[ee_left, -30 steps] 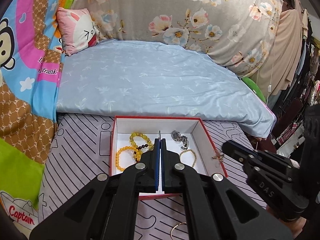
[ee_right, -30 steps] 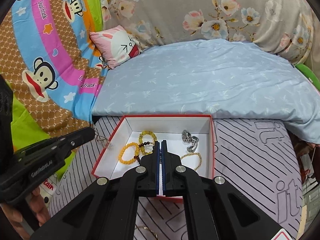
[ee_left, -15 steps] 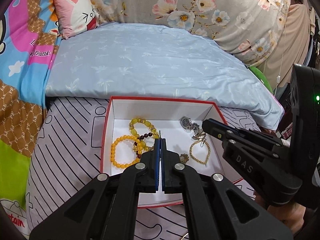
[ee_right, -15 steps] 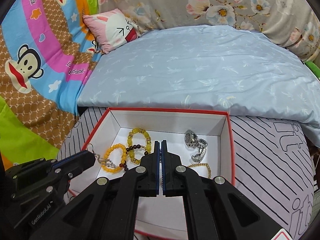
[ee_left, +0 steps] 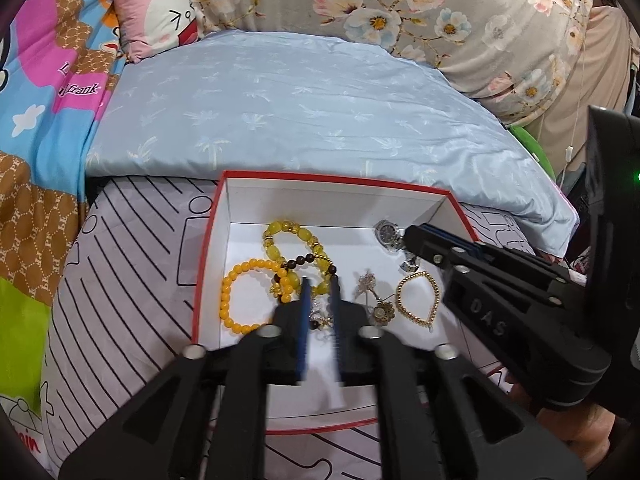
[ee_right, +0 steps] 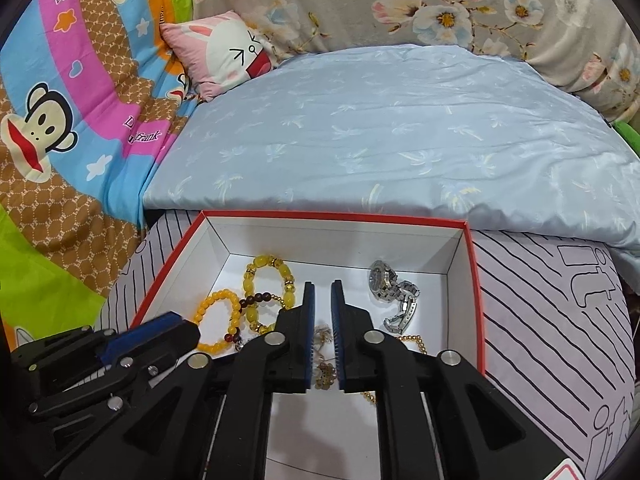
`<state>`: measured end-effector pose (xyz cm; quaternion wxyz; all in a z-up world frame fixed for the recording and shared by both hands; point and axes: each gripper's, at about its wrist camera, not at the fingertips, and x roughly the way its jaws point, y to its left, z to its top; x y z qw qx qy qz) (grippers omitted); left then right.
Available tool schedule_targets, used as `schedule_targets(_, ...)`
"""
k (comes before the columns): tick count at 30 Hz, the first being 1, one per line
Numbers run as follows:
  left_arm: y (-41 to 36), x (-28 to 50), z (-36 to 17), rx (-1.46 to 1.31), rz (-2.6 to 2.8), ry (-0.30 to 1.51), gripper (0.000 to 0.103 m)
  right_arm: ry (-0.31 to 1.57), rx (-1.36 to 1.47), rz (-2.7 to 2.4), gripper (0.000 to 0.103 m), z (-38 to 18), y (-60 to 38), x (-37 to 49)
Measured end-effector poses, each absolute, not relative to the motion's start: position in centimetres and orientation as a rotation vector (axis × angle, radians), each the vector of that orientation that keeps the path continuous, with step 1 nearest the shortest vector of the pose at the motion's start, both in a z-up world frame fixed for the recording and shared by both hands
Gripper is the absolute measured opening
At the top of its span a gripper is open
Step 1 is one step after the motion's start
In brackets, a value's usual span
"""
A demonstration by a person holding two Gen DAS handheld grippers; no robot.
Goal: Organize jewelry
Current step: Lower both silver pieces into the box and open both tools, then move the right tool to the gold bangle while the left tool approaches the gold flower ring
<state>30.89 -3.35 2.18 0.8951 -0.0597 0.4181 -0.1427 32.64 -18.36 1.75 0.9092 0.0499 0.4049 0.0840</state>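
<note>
A red-rimmed white box (ee_left: 332, 179) (ee_right: 332, 216) lies on the striped cloth. It holds a yellow bead bracelet (ee_left: 232, 292) (ee_right: 208, 308), a chunky yellow and dark bead bracelet (ee_left: 288, 236) (ee_right: 264, 268), a silver watch (ee_left: 390, 234) (ee_right: 390, 286), a gold chain (ee_left: 420, 300) and small earrings (ee_left: 374, 298) (ee_right: 324, 374). My left gripper (ee_left: 319, 284) is open over the box floor with a small earring lying between its fingers. My right gripper (ee_right: 322, 288) is open a little above another earring; it also shows in the left wrist view (ee_left: 412, 236).
A light blue quilt (ee_left: 312, 100) lies behind the box. A pink rabbit pillow (ee_right: 224, 48) and a cartoon monkey blanket (ee_right: 60, 100) are at the left. A floral cover (ee_left: 400, 4) rises at the back. Clothes hang at the far right.
Both grippers have moved forward over the box and opened. The earrings they held now lie on the box floor.
</note>
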Motion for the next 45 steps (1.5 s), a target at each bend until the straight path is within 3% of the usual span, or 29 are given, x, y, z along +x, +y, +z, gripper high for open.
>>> schedule_targets(1,-3.1,30.8,2.3,-0.126,-0.283,0.861,0.036,0.828,0.104,0.169,0.019,2.0,-18.5,32.4)
schedule_targets(2,-2.8,30.6,2.4,-0.128,-0.269,0.852,0.042,0.816,0.102,0.161,0.024,2.3,-18.7,31.9)
schedule_targets(7,-1.7,29.4,3.2,-0.14,-0.254,0.839,0.043,0.791,0.107,0.158,0.029,3.7,-19.3,29.2)
schedule_targets(21,-0.1,23.2,4.5,-0.138,-0.249,0.839,0.043,0.799,0.109,0.123,0.029,4.7,-19.4,19.5)
schedule_targets(45,1.4,15.8,0.1,-0.125,-0.216,0.962,0.044,0.968,0.144,0.117,0.029,-1.5,-18.4,12.0)
